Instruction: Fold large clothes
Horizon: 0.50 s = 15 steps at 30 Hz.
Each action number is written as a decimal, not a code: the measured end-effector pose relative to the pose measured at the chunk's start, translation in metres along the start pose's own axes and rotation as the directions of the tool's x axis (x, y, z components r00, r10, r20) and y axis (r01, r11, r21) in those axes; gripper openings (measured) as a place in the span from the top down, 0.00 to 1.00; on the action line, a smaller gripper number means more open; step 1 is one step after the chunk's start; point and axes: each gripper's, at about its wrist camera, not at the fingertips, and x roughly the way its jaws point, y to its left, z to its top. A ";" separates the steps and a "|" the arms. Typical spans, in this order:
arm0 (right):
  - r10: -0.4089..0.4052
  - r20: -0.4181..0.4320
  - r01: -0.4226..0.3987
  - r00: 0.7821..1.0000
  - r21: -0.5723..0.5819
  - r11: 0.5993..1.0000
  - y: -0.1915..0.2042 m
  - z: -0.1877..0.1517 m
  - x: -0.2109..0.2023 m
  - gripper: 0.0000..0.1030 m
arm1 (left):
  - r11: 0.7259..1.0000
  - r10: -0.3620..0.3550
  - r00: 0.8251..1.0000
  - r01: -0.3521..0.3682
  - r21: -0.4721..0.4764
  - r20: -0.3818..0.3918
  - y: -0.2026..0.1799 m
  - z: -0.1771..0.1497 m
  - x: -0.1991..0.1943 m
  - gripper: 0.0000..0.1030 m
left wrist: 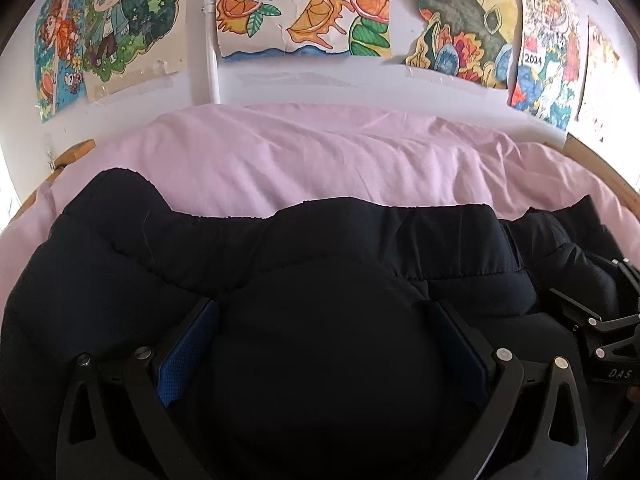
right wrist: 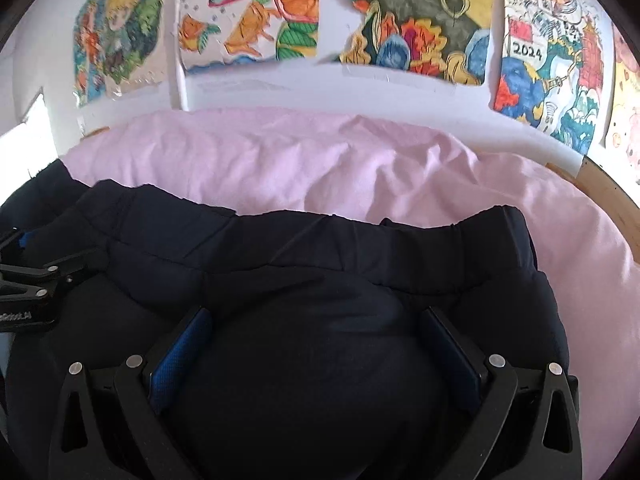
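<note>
Pink bed sheet [left wrist: 304, 160] fills the space ahead of both grippers, rumpled, with a wooden bed frame [left wrist: 600, 168] curving along its far right edge and a white wall behind it. Colourful hand-drawn posters [left wrist: 304, 12] hang in a row across that wall, among them orange slices, a cartoon child and one marked 2024.

A dark navy padded garment [left wrist: 320, 248], quilted and puffy, lies on the sheet and spreads across the whole near part of both views. Its gathered, elasticated hem runs left to right just beyond the fingertips in each view.

The left gripper [left wrist: 320, 344] has its jaws spread wide, and a rounded bulge of the garment swells up between them. The blue pads [left wrist: 188, 352] press against the sides of that bulge, so the fabric touches both fingers; whether it is truly pinched cannot be told. At the right edge of this view the other gripper's black frame rests on the same garment.

The right gripper [right wrist: 316, 348] shows the same pose: jaws wide apart, a mound of dark fabric filling the gap and touching the blue pads [right wrist: 180, 356] on either side. The left gripper's frame appears at the left edge, just beside, lying on the garment
</note>
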 end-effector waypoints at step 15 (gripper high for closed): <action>0.136 0.032 -0.139 0.990 0.083 0.987 -0.019 -0.005 -0.022 0.00 | 0.978 -0.179 0.979 0.187 -0.087 0.096 0.024 0.007 -0.074 0.01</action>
